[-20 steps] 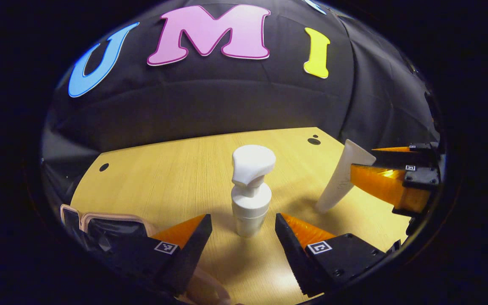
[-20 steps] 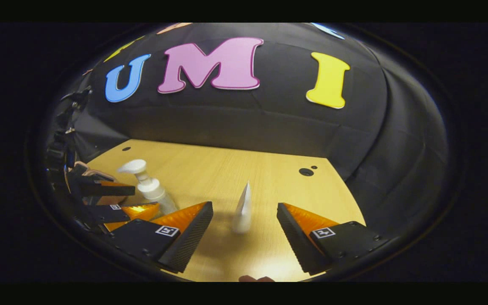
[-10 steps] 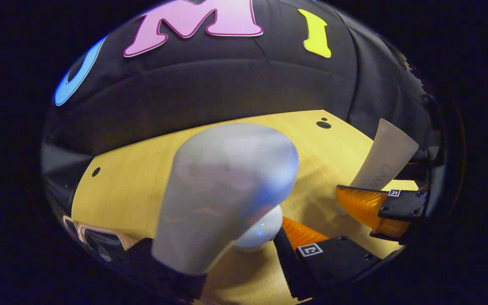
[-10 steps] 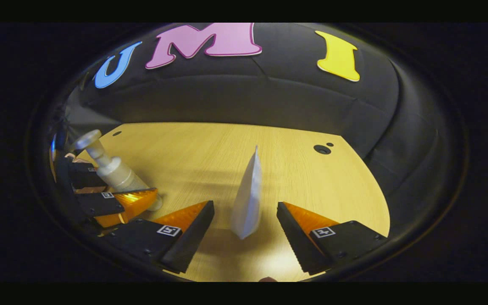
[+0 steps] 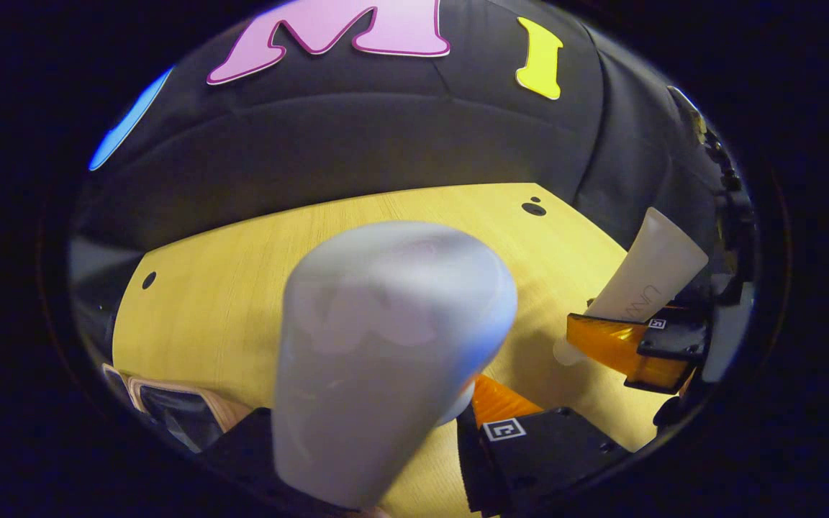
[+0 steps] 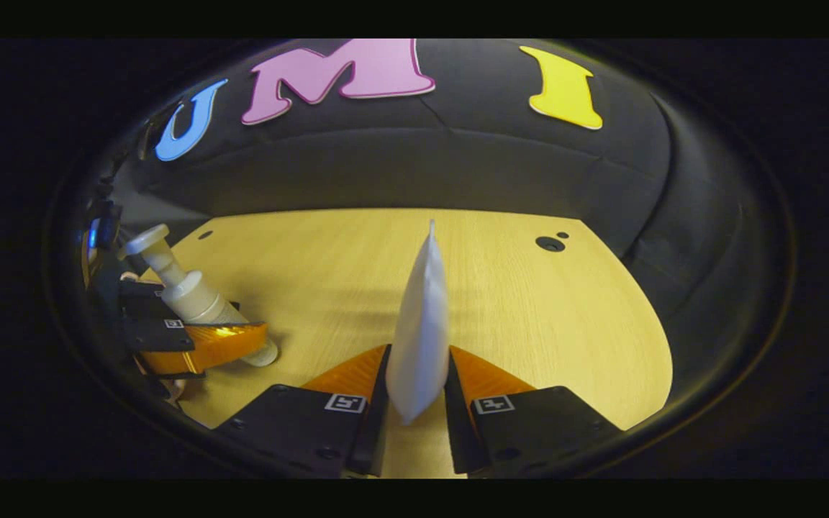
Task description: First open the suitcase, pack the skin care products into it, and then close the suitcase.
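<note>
Right gripper (image 6: 414, 414): clamped on the white tube (image 6: 420, 338), both fingers pressing its lower end, the tube standing upright over the wooden table (image 6: 529, 316).
Left gripper (image 6: 231, 342): closed around the pump bottle (image 6: 191, 295), which tilts; its pump head looms blurred in the left gripper view.
Suitcase (image 5: 177, 410): corner at the table's near left edge, lid state unclear.

Cloth-walled booth, wooden table (image 6: 501, 302)
</note>
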`<state>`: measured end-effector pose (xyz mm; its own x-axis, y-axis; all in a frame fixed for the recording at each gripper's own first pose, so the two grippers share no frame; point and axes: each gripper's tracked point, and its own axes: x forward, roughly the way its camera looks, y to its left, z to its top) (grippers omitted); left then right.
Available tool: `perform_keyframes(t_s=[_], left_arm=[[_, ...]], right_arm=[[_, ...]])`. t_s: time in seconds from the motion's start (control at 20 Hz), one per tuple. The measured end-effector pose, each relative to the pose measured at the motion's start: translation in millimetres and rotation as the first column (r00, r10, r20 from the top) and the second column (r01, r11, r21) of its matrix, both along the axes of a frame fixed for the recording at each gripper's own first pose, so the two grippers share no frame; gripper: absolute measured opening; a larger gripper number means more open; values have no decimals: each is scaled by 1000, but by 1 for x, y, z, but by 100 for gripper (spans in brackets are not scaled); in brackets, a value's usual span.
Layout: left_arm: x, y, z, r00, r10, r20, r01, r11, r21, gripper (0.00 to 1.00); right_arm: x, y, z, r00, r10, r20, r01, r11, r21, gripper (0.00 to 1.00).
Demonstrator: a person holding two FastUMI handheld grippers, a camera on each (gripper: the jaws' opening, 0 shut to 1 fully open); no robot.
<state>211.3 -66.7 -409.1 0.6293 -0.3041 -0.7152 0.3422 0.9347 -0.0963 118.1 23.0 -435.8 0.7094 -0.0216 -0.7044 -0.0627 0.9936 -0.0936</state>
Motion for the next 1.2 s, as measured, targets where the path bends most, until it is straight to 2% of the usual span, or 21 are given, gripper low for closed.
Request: perform_keyframes(t_s=[0.25,0.35,0.4,0.5,0.7,0.75,0.85,1.0,1.1,1.2], left_arm=[[-42,56,74,1000,-9,1,9,1000,-14,53],[-69,105,96,997,57,-60,-58,998,-14,53],[-87,135,101,988,107,-110,-108,994,-2,53],[-112,170,96,968,151,-201,-148,989,29,53],[-163,233,72,923,136,-360,-74,981,182,53],[-168,239,67,909,140,-393,-66,978,196,54],[-180,244,48,863,143,-485,-53,980,194,53],[-192,256,13,789,168,-591,-26,970,242,54],[-208,266,-17,692,197,-695,11,959,284,53],[-216,276,-40,646,243,-724,11,945,328,53]], right_arm=[[-30,16,63,996,31,84,-30,1000,-10,39],[-45,29,87,993,20,115,-21,1000,13,39],[-51,37,98,990,17,137,-20,1000,19,39],[-62,48,110,986,20,164,-24,1000,17,39],[-81,71,125,981,29,193,-35,999,30,39],[-87,76,128,980,30,197,-37,999,33,39],[-93,83,135,977,33,211,-42,999,35,39],[-108,89,143,974,42,222,-49,998,30,39],[-120,87,147,974,45,220,-56,998,43,39],[-125,79,146,974,58,220,-64,998,22,39]])
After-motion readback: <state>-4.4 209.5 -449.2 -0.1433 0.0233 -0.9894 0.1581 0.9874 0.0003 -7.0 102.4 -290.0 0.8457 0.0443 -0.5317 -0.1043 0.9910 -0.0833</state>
